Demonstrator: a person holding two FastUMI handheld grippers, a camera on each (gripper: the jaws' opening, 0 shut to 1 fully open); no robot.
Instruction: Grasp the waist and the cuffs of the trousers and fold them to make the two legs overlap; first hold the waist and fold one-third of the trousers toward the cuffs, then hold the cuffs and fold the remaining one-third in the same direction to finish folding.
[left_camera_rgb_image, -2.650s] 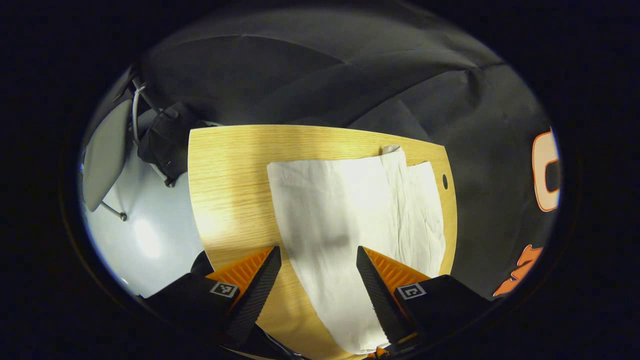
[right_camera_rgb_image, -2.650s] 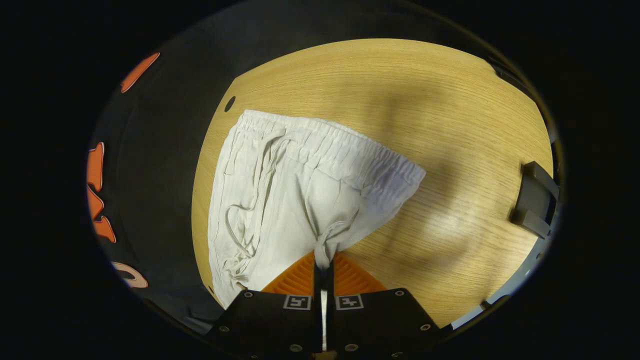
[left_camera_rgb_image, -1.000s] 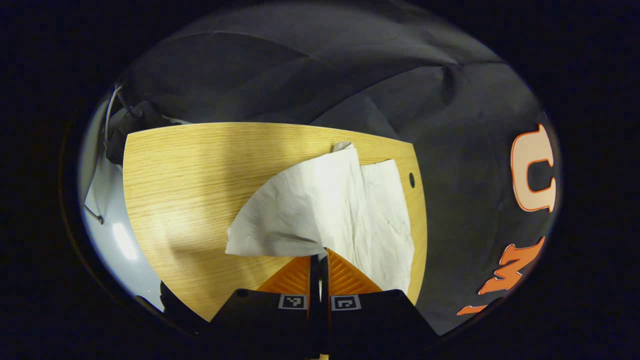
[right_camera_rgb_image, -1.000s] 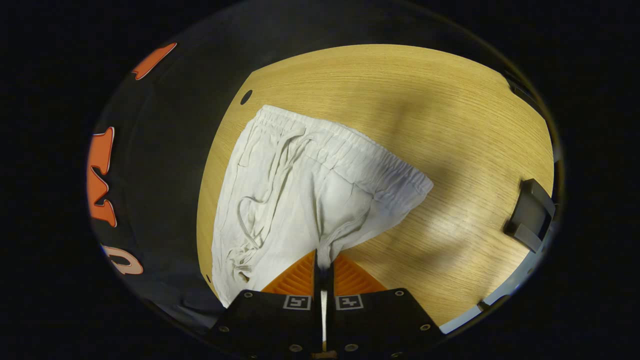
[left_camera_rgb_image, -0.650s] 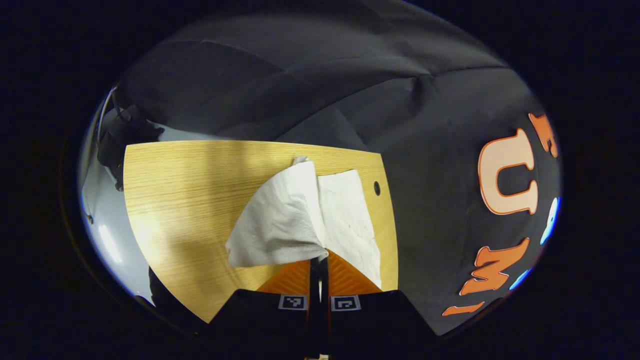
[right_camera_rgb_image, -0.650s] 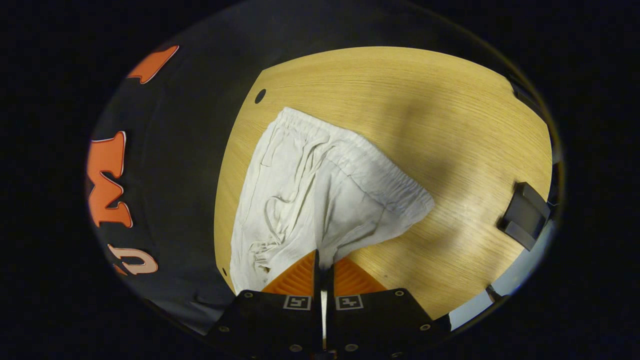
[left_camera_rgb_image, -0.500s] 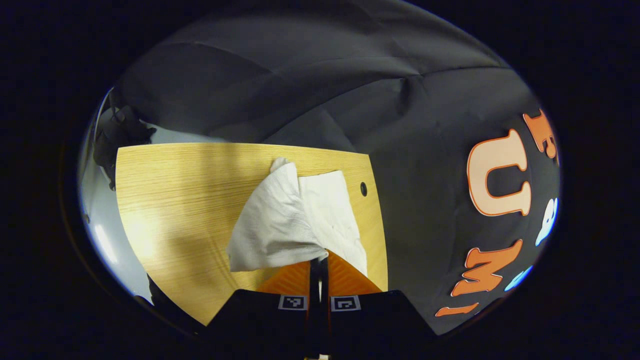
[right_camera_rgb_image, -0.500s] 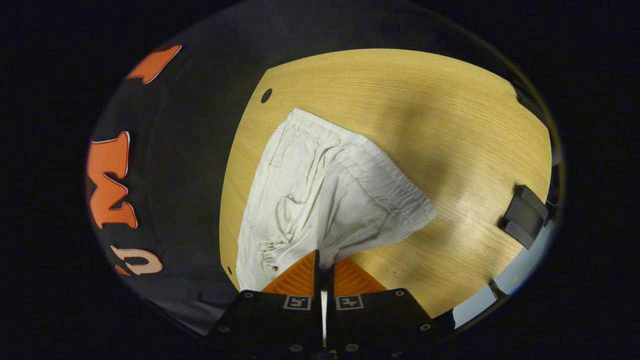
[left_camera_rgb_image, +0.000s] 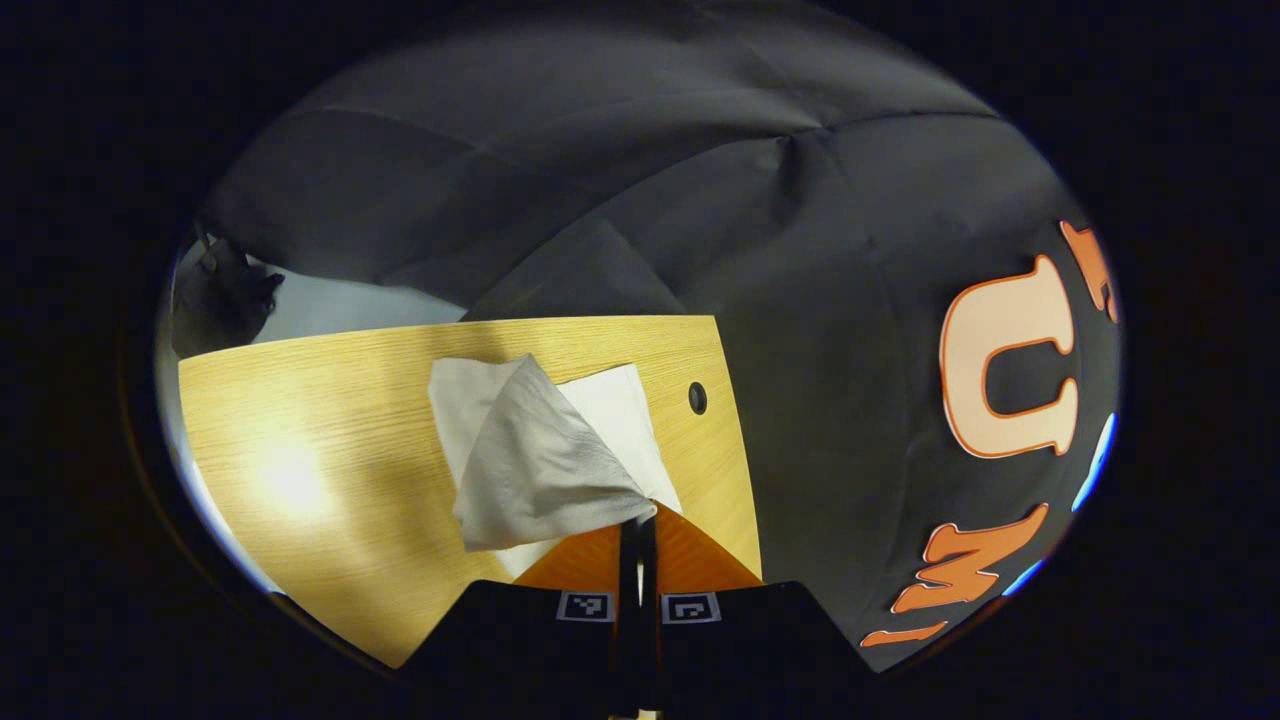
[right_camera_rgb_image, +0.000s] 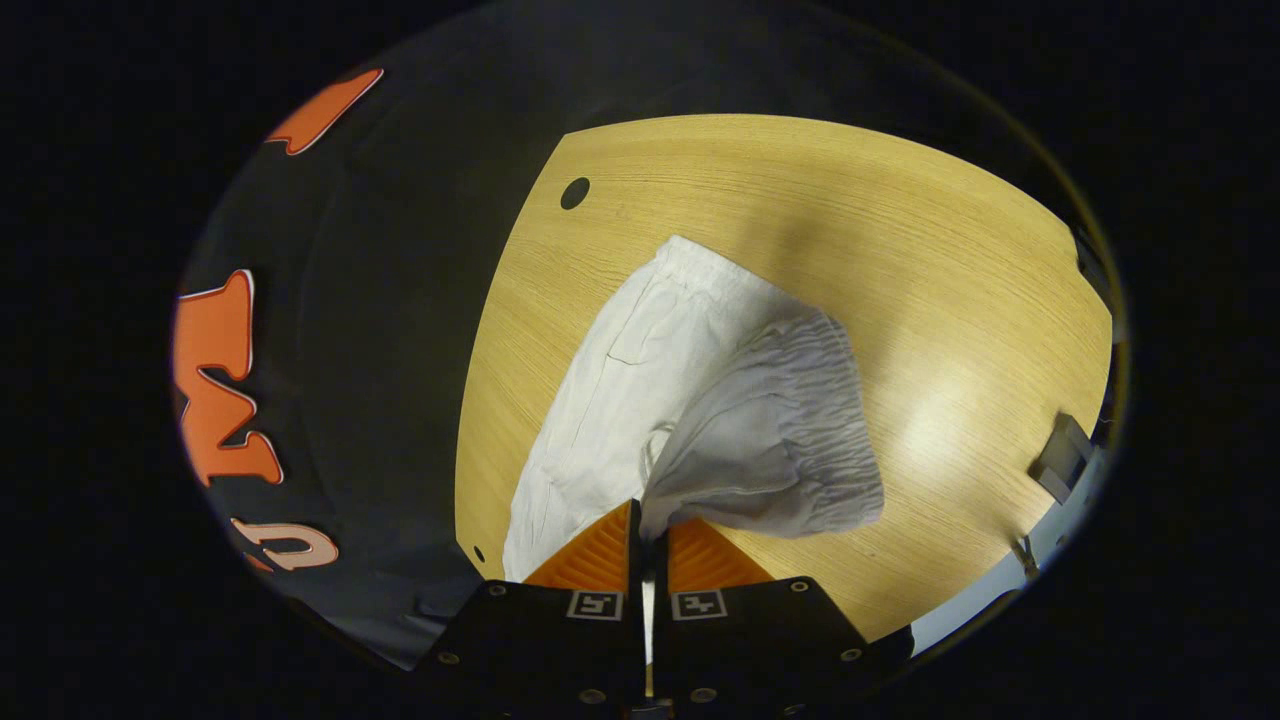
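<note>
In the left gripper view my left gripper (left_camera_rgb_image: 638, 520) is clamped on the cuff end of the trousers (left_camera_rgb_image: 540, 450); over the last second that leg has swung across from flat toward the far leg, so the lengthwise fold is under way, I judge; in the right gripper view my right gripper (right_camera_rgb_image: 648, 520) pinches the waist (right_camera_rgb_image: 800, 400), which has lifted and rolled over ahead of its tips above the table (right_camera_rgb_image: 900, 250); no containers here that I can see.
</note>
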